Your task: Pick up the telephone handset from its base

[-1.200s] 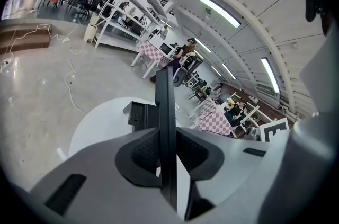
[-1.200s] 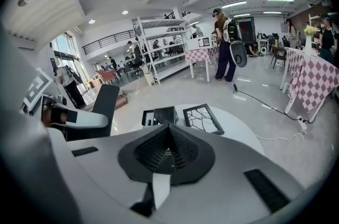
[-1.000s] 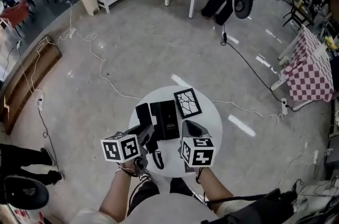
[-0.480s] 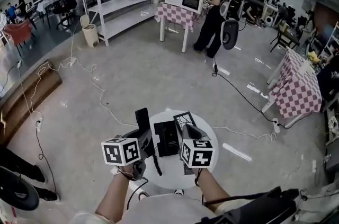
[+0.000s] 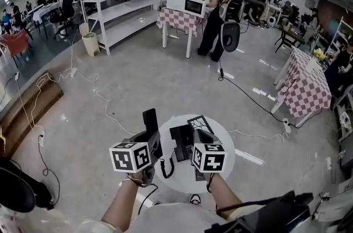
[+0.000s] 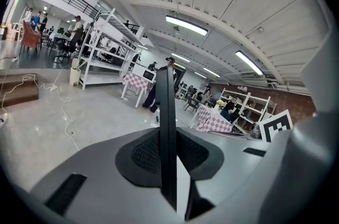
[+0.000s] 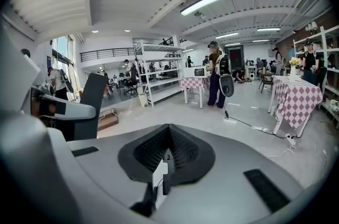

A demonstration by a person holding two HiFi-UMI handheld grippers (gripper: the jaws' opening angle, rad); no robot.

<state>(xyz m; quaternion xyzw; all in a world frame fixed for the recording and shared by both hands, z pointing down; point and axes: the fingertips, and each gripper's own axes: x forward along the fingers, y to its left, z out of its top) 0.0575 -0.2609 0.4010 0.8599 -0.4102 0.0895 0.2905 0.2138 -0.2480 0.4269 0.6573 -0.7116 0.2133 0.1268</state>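
In the head view, the black telephone base (image 5: 181, 142) lies on the round white table (image 5: 223, 163). The black handset (image 5: 150, 118) stands upright above the table's left edge, clear of the base, with my left gripper (image 5: 151, 137) shut on its lower part. Its curly cord (image 5: 165, 164) hangs down to the table. In the left gripper view the handset (image 6: 165, 122) shows edge-on, clamped between the jaws. My right gripper (image 5: 199, 137) hovers over the table to the right of the base, and in the right gripper view (image 7: 168, 157) its jaws are shut on nothing.
A square tile with a black-and-white cracked pattern (image 5: 200, 124) lies behind the base on the table. Cables run across the grey floor (image 5: 99, 97). A person (image 5: 218, 11) stands by a checkered table far behind; another checkered table (image 5: 306, 86) is to the right.
Both grippers have risen, and the handset has gone up with the left one, farther off the table. The head view has tipped up to show more of the room.
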